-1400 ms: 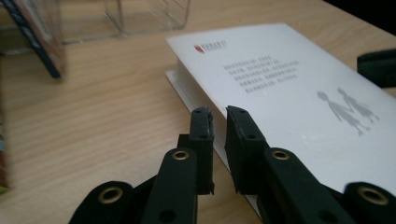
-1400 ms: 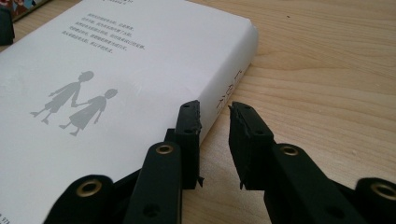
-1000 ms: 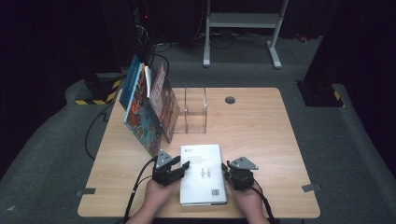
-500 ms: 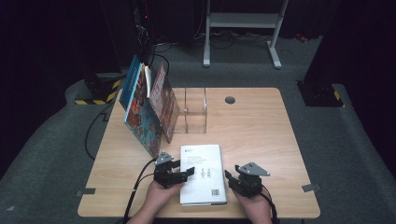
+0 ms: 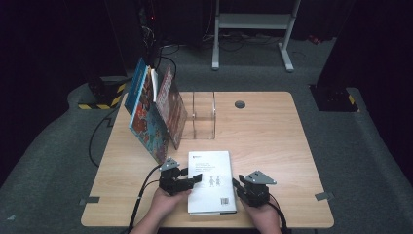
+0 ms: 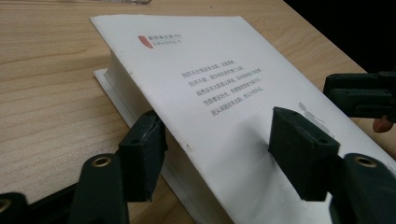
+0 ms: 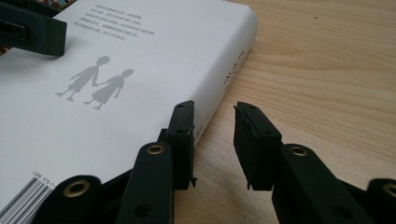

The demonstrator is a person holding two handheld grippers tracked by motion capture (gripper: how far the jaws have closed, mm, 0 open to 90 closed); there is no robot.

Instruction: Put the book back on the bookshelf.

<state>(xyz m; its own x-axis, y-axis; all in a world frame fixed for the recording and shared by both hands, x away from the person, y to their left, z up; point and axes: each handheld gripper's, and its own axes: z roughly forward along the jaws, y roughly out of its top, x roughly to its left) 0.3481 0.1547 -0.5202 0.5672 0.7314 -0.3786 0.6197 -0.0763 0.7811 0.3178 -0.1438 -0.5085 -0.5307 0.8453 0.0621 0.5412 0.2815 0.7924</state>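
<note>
A: Where does the white book [image 5: 212,181] lie?

B: Flat on the wooden table [image 5: 272,141], near its front edge, back cover up, just in front of the clear acrylic stand [image 5: 203,115]. The leaning picture books [image 5: 155,112] stand behind and to the left of it.

A: And the left gripper [image 5: 189,180]?

B: At the white book's left edge. In the left gripper view its jaws have just been closing; one pad sits low beside the page edges, the other [image 6: 301,156] over the raised cover, which lifts off the pages there. They stand well apart with the cover edge between them, and I see no clamp on it. What lies under the lifted cover is hidden.

A: The right gripper [image 5: 239,186]?

B: At the white book's right side, by the spine. Its jaws have just been closing too. In the right gripper view a narrow gap remains with only table showing in it; the left pad [image 7: 183,135] stands at the spine, contact unclear. The barcode is cut off at the frame's corner, and the small print is too fine to read.
</note>
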